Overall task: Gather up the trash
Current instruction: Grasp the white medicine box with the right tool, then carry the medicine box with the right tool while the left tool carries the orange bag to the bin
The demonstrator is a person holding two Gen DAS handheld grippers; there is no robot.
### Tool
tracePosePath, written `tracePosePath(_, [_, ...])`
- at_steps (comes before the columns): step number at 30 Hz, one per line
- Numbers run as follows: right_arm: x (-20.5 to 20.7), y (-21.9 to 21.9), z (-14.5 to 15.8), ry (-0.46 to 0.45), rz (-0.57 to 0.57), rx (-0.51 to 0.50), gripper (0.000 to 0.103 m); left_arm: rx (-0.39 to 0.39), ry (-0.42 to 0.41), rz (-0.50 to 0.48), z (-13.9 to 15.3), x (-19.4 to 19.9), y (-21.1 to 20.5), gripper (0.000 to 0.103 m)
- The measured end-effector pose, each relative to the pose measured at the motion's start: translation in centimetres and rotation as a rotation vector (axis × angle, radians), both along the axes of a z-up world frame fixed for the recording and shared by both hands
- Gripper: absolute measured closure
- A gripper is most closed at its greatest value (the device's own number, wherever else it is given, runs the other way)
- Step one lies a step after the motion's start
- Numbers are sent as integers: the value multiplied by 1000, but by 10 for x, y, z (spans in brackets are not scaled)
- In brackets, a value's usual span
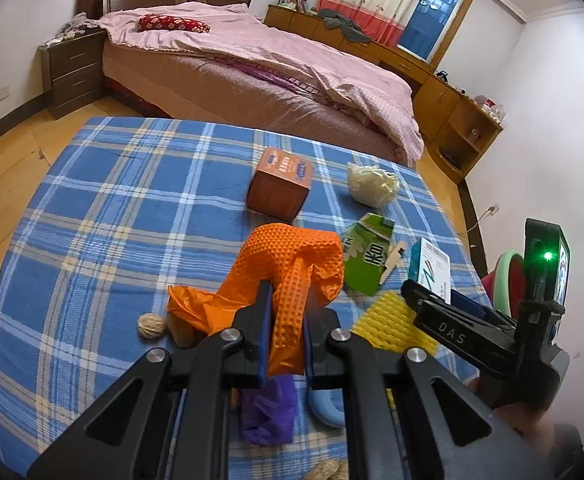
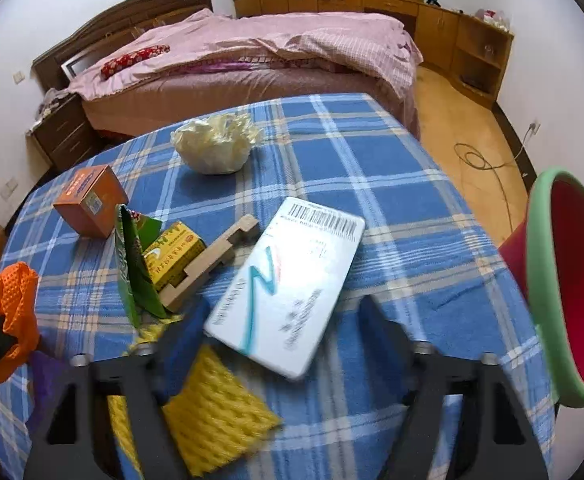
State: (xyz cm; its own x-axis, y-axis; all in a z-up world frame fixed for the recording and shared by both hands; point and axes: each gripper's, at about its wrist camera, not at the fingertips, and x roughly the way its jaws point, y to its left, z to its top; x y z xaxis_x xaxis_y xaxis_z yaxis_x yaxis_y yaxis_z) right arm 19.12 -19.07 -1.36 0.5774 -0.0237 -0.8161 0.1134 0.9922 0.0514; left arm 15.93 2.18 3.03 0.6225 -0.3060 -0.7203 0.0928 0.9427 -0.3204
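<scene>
Your left gripper [image 1: 286, 320] has its jaws clenched on an orange textured glove [image 1: 292, 264]; the glove rises between them and flops over above the desk [image 1: 112, 200], which carries a blue plaid cloth. Your right gripper [image 2: 288, 344] stands with its jaws apart on either side of a white flat carton [image 2: 288, 284] with a barcode and a teal zigzag mark. The carton lies tilted between them, its near end over a yellow foam net [image 2: 212, 412]. The picture is blurred there, so contact of the pads with the carton cannot be confirmed; I record those jaws as released.

Remaining items on the desk:
- an orange cardboard box [image 1: 280, 184] towards the far side;
- a crumpled pale plastic bag [image 1: 372, 184] beside it;
- a green drink carton [image 1: 366, 256], opened, with a small yellow box [image 2: 174, 256] and a wooden piece [image 2: 212, 264] just beside it;
- a walnut [image 1: 151, 325] near the glove's cuff;
- a purple crumpled item [image 1: 268, 412] under the left jaws.

A red bin with a green rim [image 2: 548, 280] sits off the desk's right edge.
</scene>
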Motion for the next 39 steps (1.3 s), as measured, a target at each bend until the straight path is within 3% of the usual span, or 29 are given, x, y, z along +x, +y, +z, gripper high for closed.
tracePosePath(8, [-25, -24, 19, -64, 46, 71, 43, -1, -21, -47, 12, -13, -23, 91])
tracePosePath(19, [-80, -65, 67, -168, 52, 72, 43, -8, -65, -151, 41, -35, -70, 91])
tracePosePath(31, [-129, -149, 88, -219, -73, 36, 43, 53, -111, -328, 60, -55, -161, 91])
tracePosePath(39, [-146, -208, 82, -216, -173, 28, 43, 78, -127, -456, 61, -60, -231, 91])
